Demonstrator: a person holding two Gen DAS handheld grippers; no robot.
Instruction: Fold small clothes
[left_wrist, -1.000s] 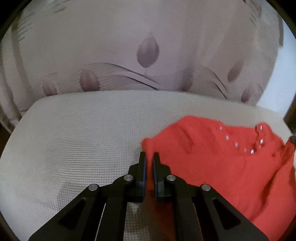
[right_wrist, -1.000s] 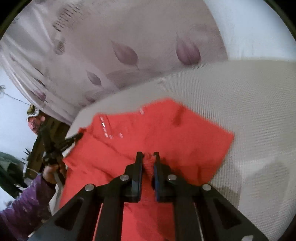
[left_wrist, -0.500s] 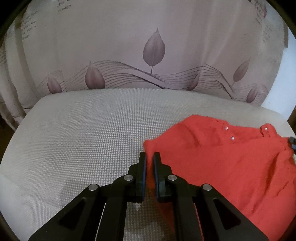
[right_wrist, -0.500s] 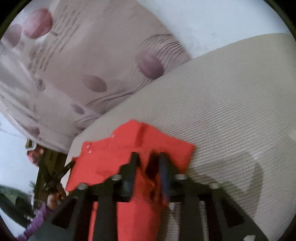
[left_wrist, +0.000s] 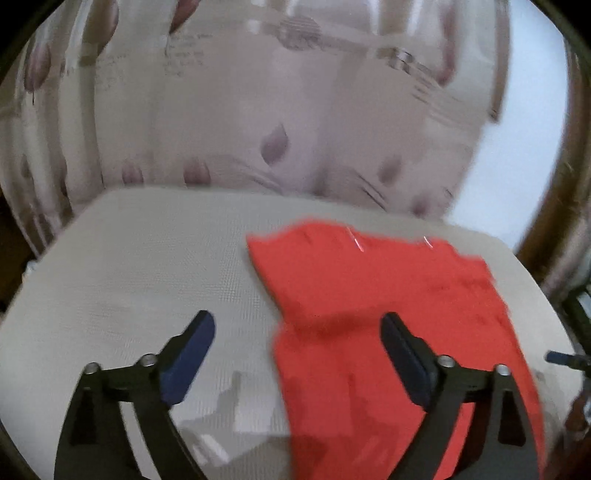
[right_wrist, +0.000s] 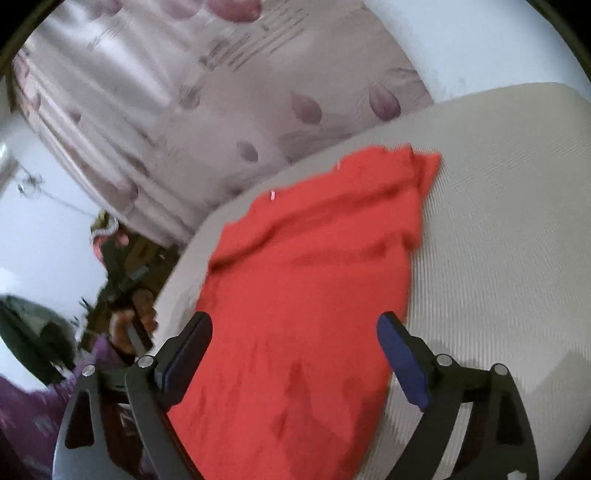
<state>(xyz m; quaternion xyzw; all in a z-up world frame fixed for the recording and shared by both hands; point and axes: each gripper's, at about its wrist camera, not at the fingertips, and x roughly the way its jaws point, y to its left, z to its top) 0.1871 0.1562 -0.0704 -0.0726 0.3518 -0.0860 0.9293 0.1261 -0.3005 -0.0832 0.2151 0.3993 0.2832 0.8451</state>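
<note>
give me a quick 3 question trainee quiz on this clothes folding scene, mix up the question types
1. True or false: the left gripper is clamped on the red garment.
2. What does the red garment lie on? A) a wooden floor B) a beige textured cushion C) a metal tray
3. Fill in: behind the cushion hangs a pale curtain printed with ____.

Key:
1. False: both it and the right gripper are open, and the garment lies free.
2. B
3. Leaves

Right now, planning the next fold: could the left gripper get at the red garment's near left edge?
Probably yes. The left gripper stands open over the red garment, whose edge lies between its fingers on the beige cushion, with nothing covering it.
</note>
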